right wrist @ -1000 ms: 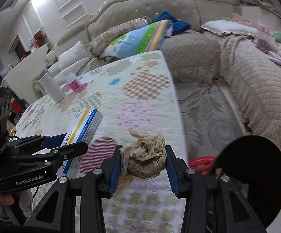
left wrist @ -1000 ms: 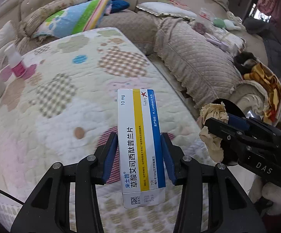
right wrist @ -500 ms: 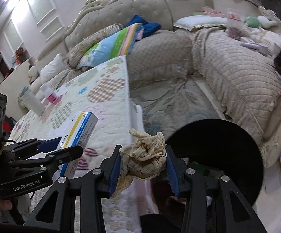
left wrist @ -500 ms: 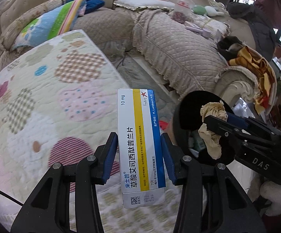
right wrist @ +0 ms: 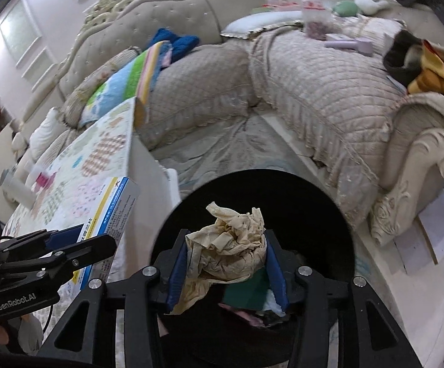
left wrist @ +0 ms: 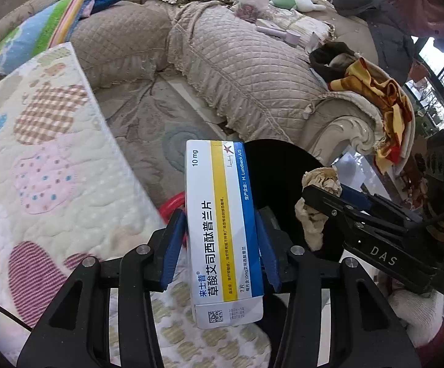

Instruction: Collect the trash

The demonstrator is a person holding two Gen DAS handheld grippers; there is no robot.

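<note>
The left tool [left wrist: 219, 247] is closed on a white medicine box [left wrist: 223, 230] with a yellow and a blue stripe. The box stands up between its two blue pads, poking out past the tips. The right tool [right wrist: 226, 263] is closed on a crumpled brown paper ball [right wrist: 228, 251], squeezed between its pads. Right under and in front of the right tool is a round black bin [right wrist: 329, 214] with some trash inside. The bin sits just to the right of the left tool, beside the worktop [left wrist: 47, 165] with its spotty quilt.
</note>
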